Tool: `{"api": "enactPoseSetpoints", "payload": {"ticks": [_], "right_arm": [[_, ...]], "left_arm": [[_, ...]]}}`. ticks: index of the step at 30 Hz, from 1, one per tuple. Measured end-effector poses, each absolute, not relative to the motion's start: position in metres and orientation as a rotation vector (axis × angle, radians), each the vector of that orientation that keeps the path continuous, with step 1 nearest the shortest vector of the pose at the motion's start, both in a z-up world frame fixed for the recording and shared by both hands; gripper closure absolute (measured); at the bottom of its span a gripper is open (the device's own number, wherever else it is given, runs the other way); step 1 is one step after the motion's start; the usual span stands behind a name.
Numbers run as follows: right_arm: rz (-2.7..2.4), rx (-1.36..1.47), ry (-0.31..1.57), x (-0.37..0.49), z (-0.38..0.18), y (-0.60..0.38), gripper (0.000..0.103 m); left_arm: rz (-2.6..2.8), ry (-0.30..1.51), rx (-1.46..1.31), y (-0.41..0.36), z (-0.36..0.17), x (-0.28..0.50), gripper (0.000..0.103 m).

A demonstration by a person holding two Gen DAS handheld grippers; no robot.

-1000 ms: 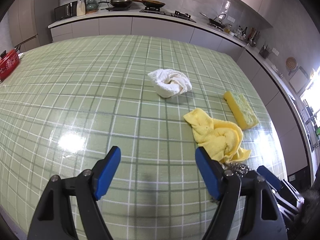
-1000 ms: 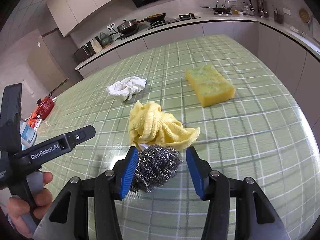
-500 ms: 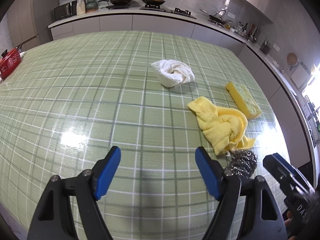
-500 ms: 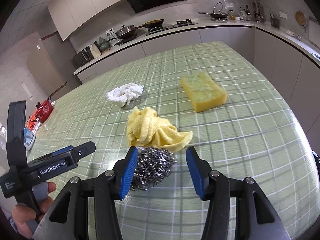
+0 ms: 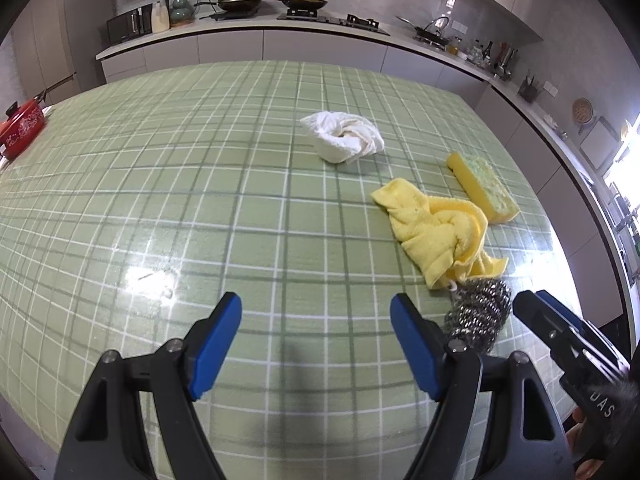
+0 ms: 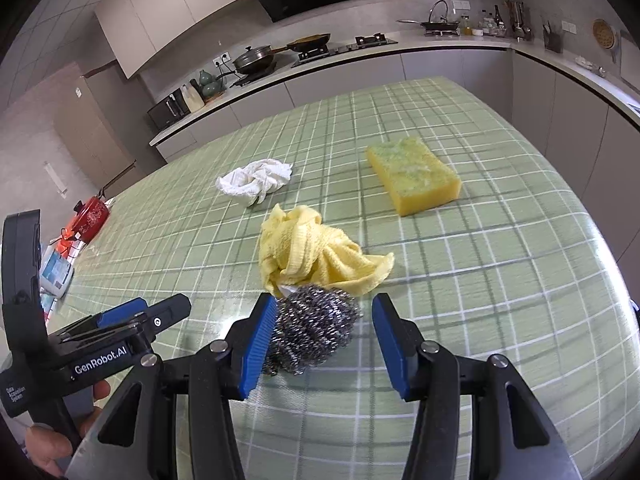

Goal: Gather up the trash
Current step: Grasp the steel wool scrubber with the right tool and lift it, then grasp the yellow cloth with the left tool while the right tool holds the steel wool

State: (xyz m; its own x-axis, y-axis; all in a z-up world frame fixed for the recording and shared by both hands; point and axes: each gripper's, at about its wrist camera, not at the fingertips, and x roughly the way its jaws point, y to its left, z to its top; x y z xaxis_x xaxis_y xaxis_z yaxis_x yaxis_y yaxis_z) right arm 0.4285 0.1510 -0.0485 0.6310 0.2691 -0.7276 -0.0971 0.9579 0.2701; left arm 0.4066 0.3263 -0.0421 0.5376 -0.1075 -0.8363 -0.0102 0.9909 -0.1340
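A steel wool scourer [image 6: 314, 330] lies on the green checked table, against the left pad of my open right gripper [image 6: 324, 340], with a gap to the right pad. It also shows in the left wrist view [image 5: 480, 320]. A crumpled yellow cloth [image 6: 312, 256] touches its far side. A yellow sponge [image 6: 414, 174] and a crumpled white cloth [image 6: 256, 180] lie farther back. My left gripper [image 5: 316, 340] is open and empty over bare table, left of the scourer.
A red pot [image 6: 91, 215] and some packets [image 6: 56, 272] sit at the table's left edge. The table's right edge [image 6: 608, 200] drops off beside grey cabinets. A kitchen counter with pans [image 5: 240, 0] runs behind.
Both grippers have drawn back and risen slightly. The scourer still lies between the right jaws. The right gripper now shows farther right in the left wrist view.
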Motion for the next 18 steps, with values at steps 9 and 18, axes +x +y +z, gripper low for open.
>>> {"api": "enactPoseSetpoints", "payload": {"ticks": [9,18], "right_arm": [[0.229,0.181,0.904,0.432,-0.060,0.169,0.050],[0.216,0.157,0.945,0.435,-0.072,0.180,0.042]], "left_arm": [[-0.035,0.992,-0.115,0.337,-0.041,0.399,0.025],[-0.032,0.993,-0.092,0.341,-0.043,0.397,0.025]]}}
